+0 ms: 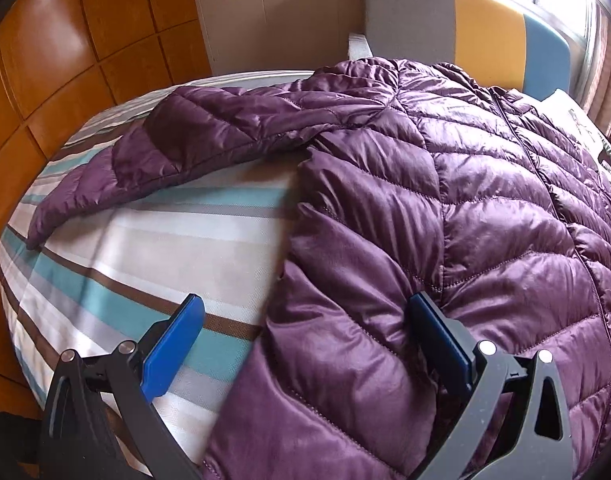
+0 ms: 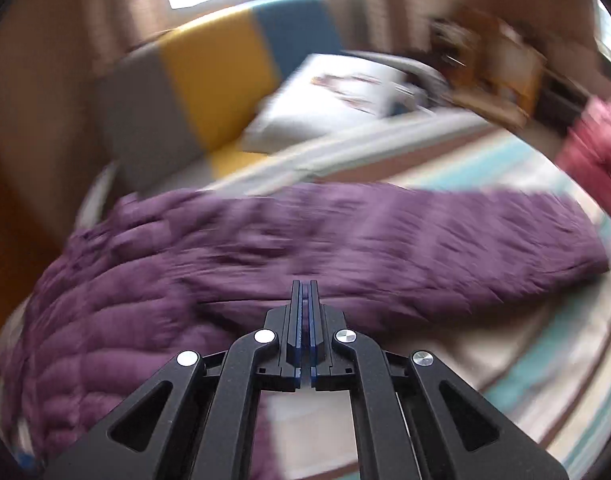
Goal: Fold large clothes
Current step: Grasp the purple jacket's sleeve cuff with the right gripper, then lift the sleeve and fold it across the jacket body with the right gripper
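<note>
Left gripper (image 1: 305, 344) spread over purple jacket (image 1: 445, 208) hem; right gripper (image 2: 304, 292) nearly closed, empty, view blurred.

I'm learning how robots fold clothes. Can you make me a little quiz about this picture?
1. True or false: the purple jacket lies on a striped bed sheet.
2. Which gripper has wide-open jaws: left or right?
3. Which colour lies between the headboard's grey and blue?

Key: 1 true. 2 left; the right's fingers are nearly together, nothing between them. 3 yellow.
</note>
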Demonstrator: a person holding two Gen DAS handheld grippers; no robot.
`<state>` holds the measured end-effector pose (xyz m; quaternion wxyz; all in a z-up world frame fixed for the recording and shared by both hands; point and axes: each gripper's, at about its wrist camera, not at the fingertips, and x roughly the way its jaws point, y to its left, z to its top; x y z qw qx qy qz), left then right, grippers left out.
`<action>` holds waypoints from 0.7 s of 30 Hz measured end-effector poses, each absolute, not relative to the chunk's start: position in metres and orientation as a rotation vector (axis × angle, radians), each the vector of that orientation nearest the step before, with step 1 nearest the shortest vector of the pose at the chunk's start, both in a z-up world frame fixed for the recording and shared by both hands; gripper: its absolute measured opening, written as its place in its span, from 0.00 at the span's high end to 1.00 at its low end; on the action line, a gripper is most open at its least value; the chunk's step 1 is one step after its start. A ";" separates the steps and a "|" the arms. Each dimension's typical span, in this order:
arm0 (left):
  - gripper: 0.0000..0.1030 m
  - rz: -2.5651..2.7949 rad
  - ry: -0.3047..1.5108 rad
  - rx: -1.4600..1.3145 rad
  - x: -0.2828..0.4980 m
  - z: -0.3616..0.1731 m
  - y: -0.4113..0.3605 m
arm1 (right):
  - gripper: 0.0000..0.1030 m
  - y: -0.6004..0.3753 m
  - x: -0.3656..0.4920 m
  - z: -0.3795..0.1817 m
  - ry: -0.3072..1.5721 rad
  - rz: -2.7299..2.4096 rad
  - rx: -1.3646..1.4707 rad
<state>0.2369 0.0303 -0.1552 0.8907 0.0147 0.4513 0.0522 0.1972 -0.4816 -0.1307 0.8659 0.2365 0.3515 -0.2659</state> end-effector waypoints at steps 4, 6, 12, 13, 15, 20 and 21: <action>0.02 0.099 0.933 0.005 0.236 -0.157 0.033 | 0.30 -0.552 0.151 -0.151 0.678 -0.806 0.698; 0.02 0.093 0.932 -0.011 0.235 -0.158 0.036 | 0.30 -0.577 0.134 -0.157 0.646 -0.865 0.766; 0.02 0.094 0.924 -0.010 0.233 -0.160 0.035 | 0.30 -0.642 0.096 -0.180 0.511 -1.005 1.034; 0.02 0.098 0.921 -0.001 0.233 -0.159 0.034 | 0.30 -0.650 0.098 -0.180 0.516 -1.024 1.019; 0.02 0.107 0.914 0.021 0.232 -0.159 0.031 | 0.39 -0.661 0.102 -0.182 0.519 -1.041 1.006; 0.02 0.106 0.915 0.023 0.233 -0.159 0.031 | 0.92 -0.670 0.115 -0.186 0.542 -0.991 0.941; 0.02 0.104 0.916 0.019 0.233 -0.159 0.032 | 0.94 -0.666 0.119 -0.181 0.545 -0.984 0.905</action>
